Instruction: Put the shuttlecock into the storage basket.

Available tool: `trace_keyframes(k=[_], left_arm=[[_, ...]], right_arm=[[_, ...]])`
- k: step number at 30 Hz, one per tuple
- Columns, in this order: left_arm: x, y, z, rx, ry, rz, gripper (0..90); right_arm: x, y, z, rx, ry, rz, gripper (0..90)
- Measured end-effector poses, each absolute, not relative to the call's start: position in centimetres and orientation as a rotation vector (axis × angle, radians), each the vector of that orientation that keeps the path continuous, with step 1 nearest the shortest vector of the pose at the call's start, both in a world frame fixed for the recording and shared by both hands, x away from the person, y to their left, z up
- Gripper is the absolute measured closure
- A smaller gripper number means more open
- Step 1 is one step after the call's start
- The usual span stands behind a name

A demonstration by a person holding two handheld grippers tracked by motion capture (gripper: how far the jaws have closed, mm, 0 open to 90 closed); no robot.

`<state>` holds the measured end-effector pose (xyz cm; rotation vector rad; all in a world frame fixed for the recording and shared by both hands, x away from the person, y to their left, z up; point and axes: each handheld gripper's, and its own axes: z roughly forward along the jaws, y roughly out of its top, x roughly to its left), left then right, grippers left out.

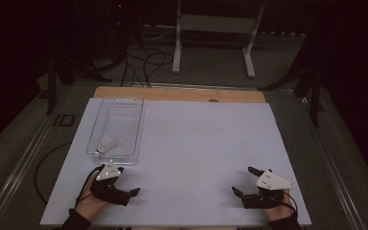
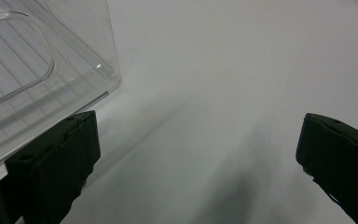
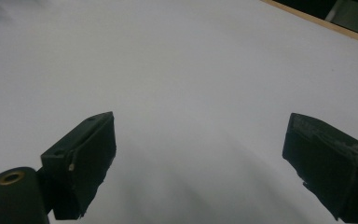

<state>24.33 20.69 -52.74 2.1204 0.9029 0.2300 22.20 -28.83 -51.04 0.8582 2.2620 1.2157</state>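
Both grippers, L [image 1: 128, 184] and R [image 1: 243, 180], rest wide open & empty at frame bottom; next, L likely reaches into clear bin [image 1: 135, 125] for shuttlecock [image 1: 107, 143].

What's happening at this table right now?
A person sits at a white table with a pair of tongs in each hand. Both the left tongs and the right tongs rest near the front edge, jaws open and holding nothing. A clear plastic bin stands on the left side, just beyond the left tongs, with a small white object inside its near end; what it is cannot be told. Neither pair of tongs touches the bin.
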Motion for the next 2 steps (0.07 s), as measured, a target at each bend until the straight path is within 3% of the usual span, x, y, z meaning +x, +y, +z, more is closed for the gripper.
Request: trace_keyframes(k=[2], left_arm=[[24.33,20.67,-52.71,2.119,0.899,0.23,0.3]], right_arm=[[22.21,-28.83,-51.04,0.858,2.262,1.215,9.7]])
